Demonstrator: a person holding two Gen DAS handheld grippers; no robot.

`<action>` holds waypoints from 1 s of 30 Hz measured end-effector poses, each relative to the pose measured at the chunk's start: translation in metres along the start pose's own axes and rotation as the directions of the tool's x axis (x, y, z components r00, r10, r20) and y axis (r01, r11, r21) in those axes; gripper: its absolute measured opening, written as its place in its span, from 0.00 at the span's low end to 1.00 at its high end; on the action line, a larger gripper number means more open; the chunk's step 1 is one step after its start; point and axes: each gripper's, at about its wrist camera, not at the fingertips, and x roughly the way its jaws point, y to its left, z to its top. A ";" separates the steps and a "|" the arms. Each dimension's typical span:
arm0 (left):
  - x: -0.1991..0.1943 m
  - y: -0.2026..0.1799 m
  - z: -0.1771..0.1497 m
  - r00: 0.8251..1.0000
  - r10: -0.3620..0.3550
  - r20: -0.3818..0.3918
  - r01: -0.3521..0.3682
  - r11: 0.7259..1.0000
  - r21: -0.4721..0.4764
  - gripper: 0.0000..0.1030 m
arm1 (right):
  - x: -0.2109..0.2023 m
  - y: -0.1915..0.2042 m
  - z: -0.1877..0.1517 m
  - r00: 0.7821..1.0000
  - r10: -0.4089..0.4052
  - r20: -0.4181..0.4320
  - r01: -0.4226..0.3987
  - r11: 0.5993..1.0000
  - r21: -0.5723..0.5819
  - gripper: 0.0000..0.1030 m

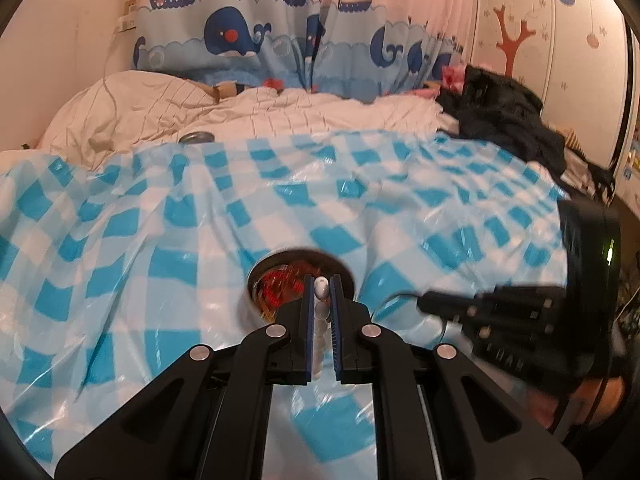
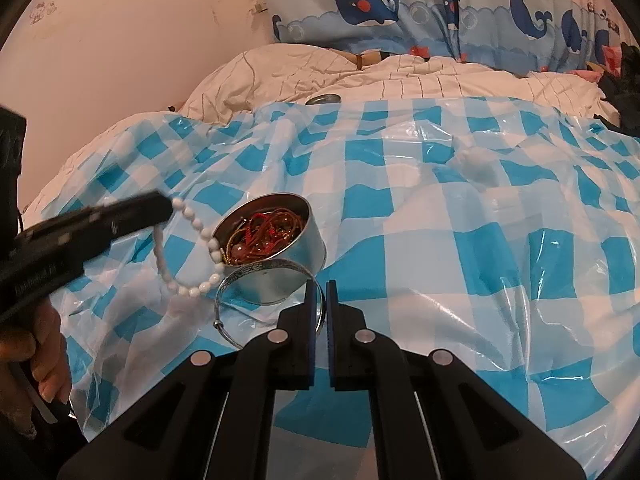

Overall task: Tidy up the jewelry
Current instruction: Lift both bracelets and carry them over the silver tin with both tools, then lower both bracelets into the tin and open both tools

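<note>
Blur over left tongs (image 2: pixel 170 208) in right view. They pinch white bead bracelet (image 2: pixel 192 248), loop hanging beside round metal tin (image 2: pixel 280 256) w/ red tangle. Right tongs (image 2: pixel 320 288) clamp thin silver bangle (image 2: pixel 256 276), partly hidden behind jaws, above blue-white checked plastic sheet (image 2: pixel 440 240) on bed.

Behind the round tin (image 1: pixel 256 276), the left tool (image 1: pixel 321 300) hides the tin's near rim and most of the white bead bracelet (image 1: pixel 321 289). The right tool (image 1: pixel 432 304) is motion-blurred. The silver bangle (image 2: pixel 256 270) passes from view between that tool's pads.
</note>
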 end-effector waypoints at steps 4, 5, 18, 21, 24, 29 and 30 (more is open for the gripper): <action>0.010 -0.002 0.011 0.999 -0.024 0.034 0.025 0.999 -0.032 0.06 | 0.000 -0.005 0.002 1.000 0.001 0.003 -0.001 1.000 0.016 0.05; 0.015 -0.001 0.013 0.999 -0.022 0.042 0.024 0.999 -0.048 0.06 | 0.000 -0.006 0.003 1.000 0.001 0.004 -0.001 1.000 0.018 0.05; 0.058 0.058 -0.003 0.993 0.018 -0.119 -0.056 0.946 -0.320 0.44 | 0.015 0.008 0.029 1.000 -0.003 0.029 0.004 1.000 -0.018 0.05; 0.045 0.067 -0.006 0.994 0.035 -0.102 -0.067 0.941 -0.332 0.47 | 0.030 0.021 0.042 0.999 -0.005 0.037 0.007 0.999 -0.049 0.05; 0.035 0.074 -0.009 0.994 0.049 -0.099 -0.080 0.935 -0.344 0.50 | 0.055 0.030 0.048 1.000 -0.019 0.021 0.021 0.996 -0.081 0.06; 0.024 0.078 -0.018 0.990 0.087 -0.111 -0.121 0.931 -0.345 0.61 | 0.061 0.026 0.047 0.998 -0.057 0.019 0.058 0.995 -0.084 0.27; 0.025 0.077 -0.022 0.989 0.091 -0.116 -0.126 0.932 -0.341 0.63 | 0.056 0.025 0.044 0.998 -0.062 0.024 0.064 0.994 -0.086 0.29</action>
